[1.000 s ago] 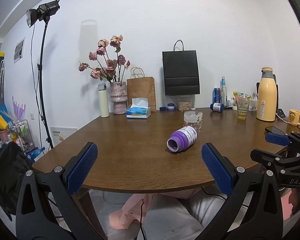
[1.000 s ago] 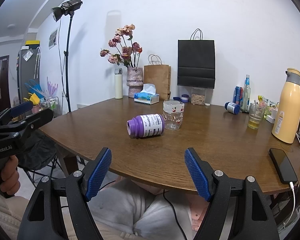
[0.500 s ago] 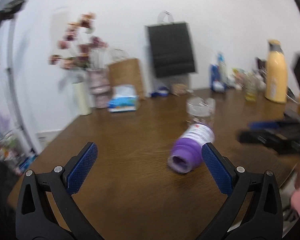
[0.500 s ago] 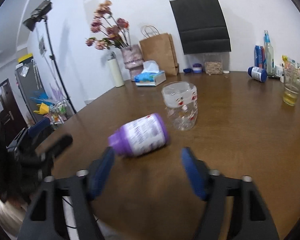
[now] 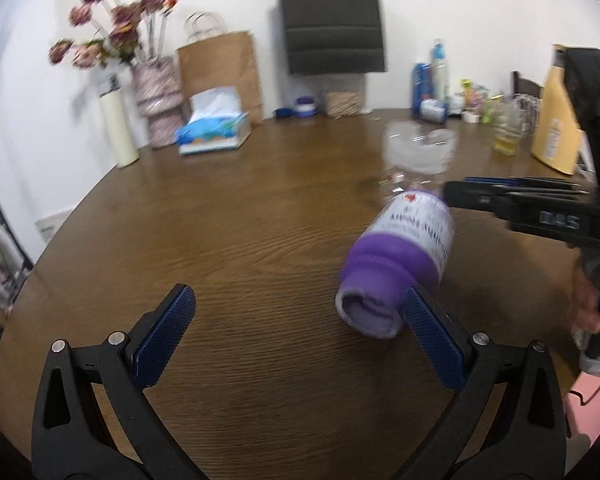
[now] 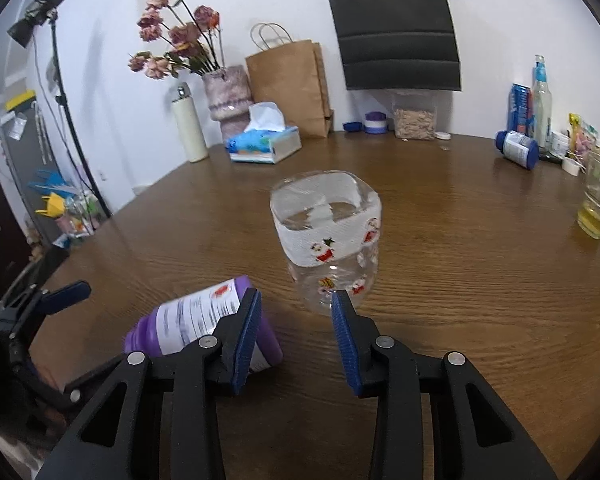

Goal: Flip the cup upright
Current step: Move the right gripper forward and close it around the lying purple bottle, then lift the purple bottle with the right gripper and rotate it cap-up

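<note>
Crowding the clear cup [image 6: 327, 236] — purple bottle [image 6: 204, 326], lying just beside.

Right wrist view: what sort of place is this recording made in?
Probably a home dining room used for recording: a round wooden table crowded with a vase of dried flowers, a tissue box and drinks, plus a studio light beside it.
</note>
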A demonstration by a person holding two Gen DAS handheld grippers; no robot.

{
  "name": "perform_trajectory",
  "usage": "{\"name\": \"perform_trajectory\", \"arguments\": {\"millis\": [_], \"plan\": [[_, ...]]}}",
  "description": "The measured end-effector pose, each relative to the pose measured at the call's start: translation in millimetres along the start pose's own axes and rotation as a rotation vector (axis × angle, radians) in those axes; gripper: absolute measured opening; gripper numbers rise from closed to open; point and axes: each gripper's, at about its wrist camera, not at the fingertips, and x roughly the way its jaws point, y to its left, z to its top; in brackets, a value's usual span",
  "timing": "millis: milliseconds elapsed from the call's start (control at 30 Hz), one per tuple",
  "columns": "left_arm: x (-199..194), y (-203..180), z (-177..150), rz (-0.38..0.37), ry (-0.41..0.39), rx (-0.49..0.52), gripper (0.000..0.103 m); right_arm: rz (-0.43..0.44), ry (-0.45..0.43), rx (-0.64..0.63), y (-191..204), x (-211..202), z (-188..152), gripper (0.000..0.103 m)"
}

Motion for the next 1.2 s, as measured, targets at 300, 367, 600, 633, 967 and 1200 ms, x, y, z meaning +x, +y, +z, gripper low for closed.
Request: {"name": "perform_trajectory", "arguments": {"millis": [300,367,600,633,967,1200], "plan": [[4.8,34.4,11.4,0.154,0.045,-0.185,0.102,0.238,0.101,-0.124,45.1,7.1,-21.3,0.041],[0.4,42.0,15.3,0.101,0.041,-0.238,0.102,0.24,0.067,-0.138,46.3,6.3,-17.2,0.041],[8.7,58.8,30.1,0.039,0.052,-0.299,0.103,0.196,0.07,-0.113,46.5,31.2,24.7,0.059],[9.9,60.8,29.6,0.039,0.058,-0.3,0.103,0.206,0.071,-0.12,47.6,34.2,31.7,0.07],[19.4,56.6,3.6,-0.155,0.158,-0.426,0.093,0.22,0.109,-0.122,38.1,78.1,74.5,0.059],[40.7,24.6,18.8,-0.287,0.155,-0.423,0.066,0.193,0.107,-0.091,26.9,84.5,81.6,0.059]]}}
